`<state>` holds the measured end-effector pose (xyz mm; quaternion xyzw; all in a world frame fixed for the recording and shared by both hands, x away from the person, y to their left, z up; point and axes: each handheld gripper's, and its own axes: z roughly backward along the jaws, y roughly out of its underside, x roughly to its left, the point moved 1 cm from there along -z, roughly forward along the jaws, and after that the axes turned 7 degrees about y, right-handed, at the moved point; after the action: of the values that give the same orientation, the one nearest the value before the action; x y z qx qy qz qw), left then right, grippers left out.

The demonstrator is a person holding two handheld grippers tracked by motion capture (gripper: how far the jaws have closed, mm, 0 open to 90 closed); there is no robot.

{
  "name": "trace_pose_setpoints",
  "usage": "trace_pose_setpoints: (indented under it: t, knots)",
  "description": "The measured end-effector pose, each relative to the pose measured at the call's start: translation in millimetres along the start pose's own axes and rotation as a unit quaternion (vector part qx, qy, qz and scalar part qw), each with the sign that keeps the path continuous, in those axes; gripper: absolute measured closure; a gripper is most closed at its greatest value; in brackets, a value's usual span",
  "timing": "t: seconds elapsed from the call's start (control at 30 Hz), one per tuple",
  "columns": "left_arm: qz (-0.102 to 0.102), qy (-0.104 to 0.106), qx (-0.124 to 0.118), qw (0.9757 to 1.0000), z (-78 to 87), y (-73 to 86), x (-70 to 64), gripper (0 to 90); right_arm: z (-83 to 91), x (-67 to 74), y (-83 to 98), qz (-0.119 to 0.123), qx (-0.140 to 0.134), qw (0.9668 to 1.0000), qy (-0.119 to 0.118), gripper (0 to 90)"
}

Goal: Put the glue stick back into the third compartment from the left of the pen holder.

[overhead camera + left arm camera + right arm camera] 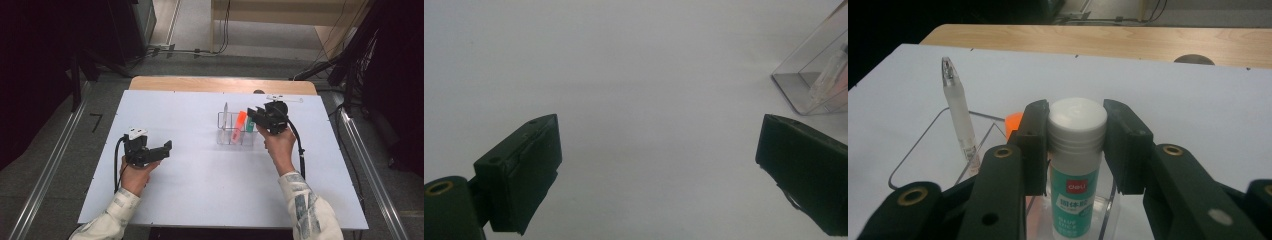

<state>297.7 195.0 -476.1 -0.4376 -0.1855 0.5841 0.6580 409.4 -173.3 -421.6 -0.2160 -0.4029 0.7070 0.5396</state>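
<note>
The right gripper (1075, 145) clamps its jaws on the white cap of the glue stick (1075, 200) — upright in the clear organizer (235, 135) near the worktop's (200, 175) far right edge. The left gripper (659, 165) hovers near the left edge, jaws wide apart, holding nothing.
</note>
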Motion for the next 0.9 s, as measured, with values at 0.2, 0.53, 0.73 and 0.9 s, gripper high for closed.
trace_pose_setpoints:
  t: [0.2, 0.53, 0.73, 0.9]
  knots:
    - [0.000, 0.000, 0.000, 1.0000, 0.1, -0.1, 0.0, 4.8, 1.3, 0.6, 6.0, 0.014, 0.000, 0.9999, 0.003, 61.2]
    - [0.000, 0.000, 0.000, 1.0000, 0.1, 0.0, 0.1, 4.8, 5.3, 0.6, 8.5, 0.019, -0.007, 0.9998, 0.000, 58.6]
    - [0.001, -0.001, 0.000, 1.0000, 0.5, -0.1, 0.7, 4.8, 8.1, 1.2, 11.6, 0.034, -0.010, 0.9994, 0.002, 52.3]
    - [0.002, -0.002, 0.000, 1.0000, 0.4, -0.1, 1.1, 4.8, 13.1, -0.1, 14.9, 0.044, -0.020, 0.9988, 0.005, 47.3]
